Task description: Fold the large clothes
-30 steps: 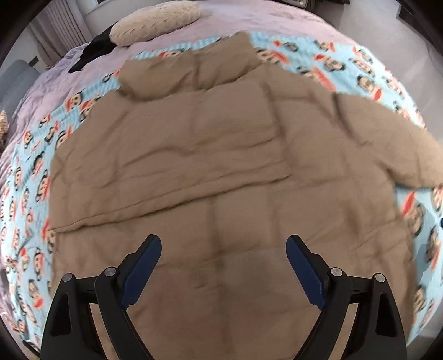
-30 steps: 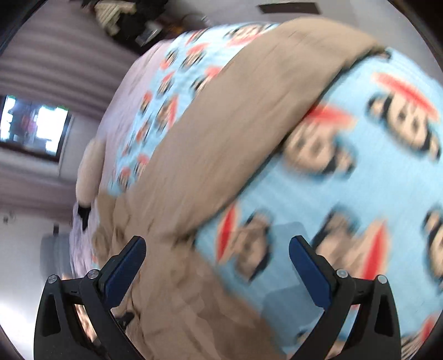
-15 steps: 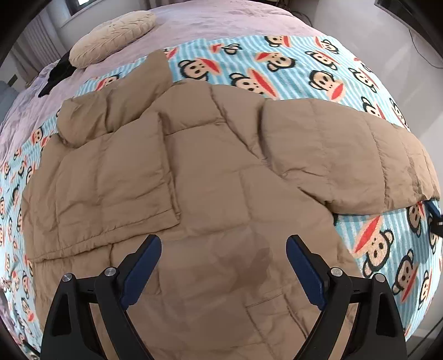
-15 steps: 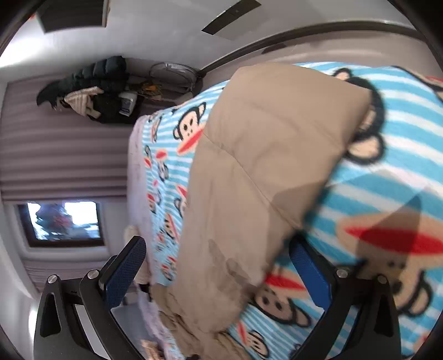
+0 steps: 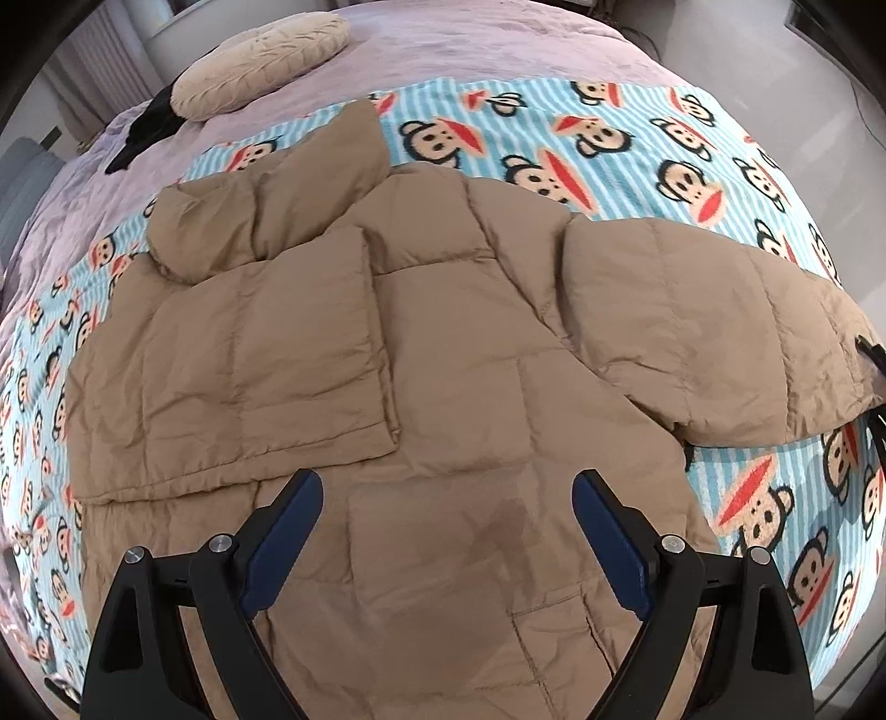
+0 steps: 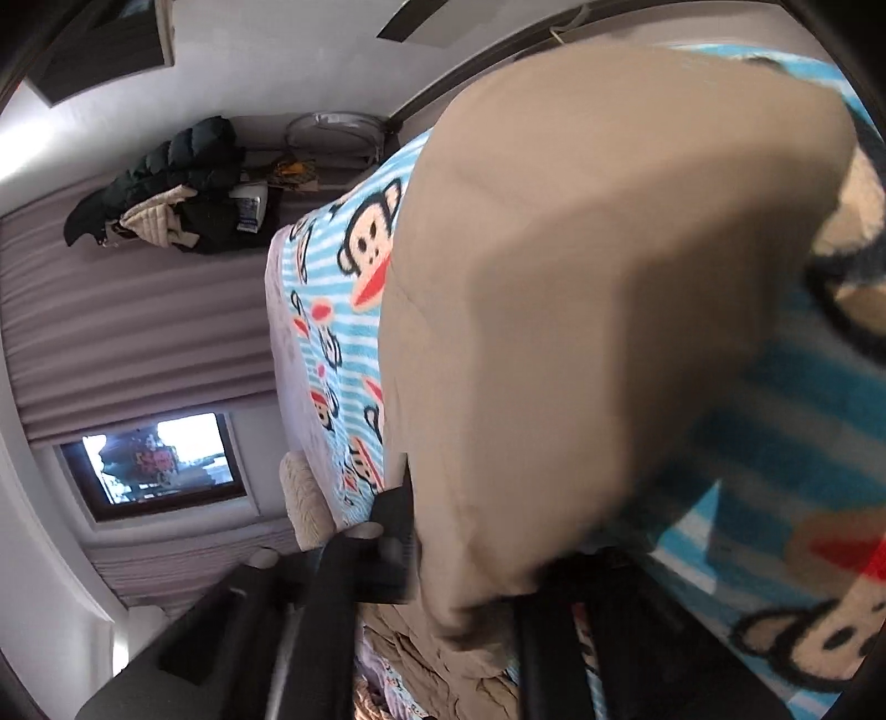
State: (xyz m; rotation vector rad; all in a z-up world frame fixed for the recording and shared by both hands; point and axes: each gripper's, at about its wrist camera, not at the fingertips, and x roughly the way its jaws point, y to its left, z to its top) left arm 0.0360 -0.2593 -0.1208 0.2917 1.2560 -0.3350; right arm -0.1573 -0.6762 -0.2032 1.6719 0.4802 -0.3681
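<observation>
A tan puffer jacket (image 5: pixel 454 354) lies spread on a monkey-print blanket (image 5: pixel 637 144). Its left sleeve is folded over the body, and its right sleeve (image 5: pixel 720 332) stretches out to the right. My left gripper (image 5: pixel 448 487) hovers open over the jacket's lower part with nothing between its fingers. In the right wrist view the sleeve end (image 6: pixel 581 332) fills the frame. My right gripper (image 6: pixel 470 565) is closing its jaws on that sleeve end, with the tan fabric bunched between the dark fingers (image 6: pixel 387 531). In the left wrist view a dark bit of that gripper (image 5: pixel 872 354) shows at the cuff.
The blanket lies on a bed with a lilac cover (image 5: pixel 470 50). A round cream cushion (image 5: pixel 260 55) and a black item (image 5: pixel 144 133) sit at its far end. Curtains (image 6: pixel 138 310), a window (image 6: pixel 155 465) and hung dark clothes (image 6: pixel 166 188) line the wall.
The right jaws, wide apart before, have come together around the sleeve end, and the right view has rolled and sunk toward the bed. The left view shifted along the jacket, then held still.
</observation>
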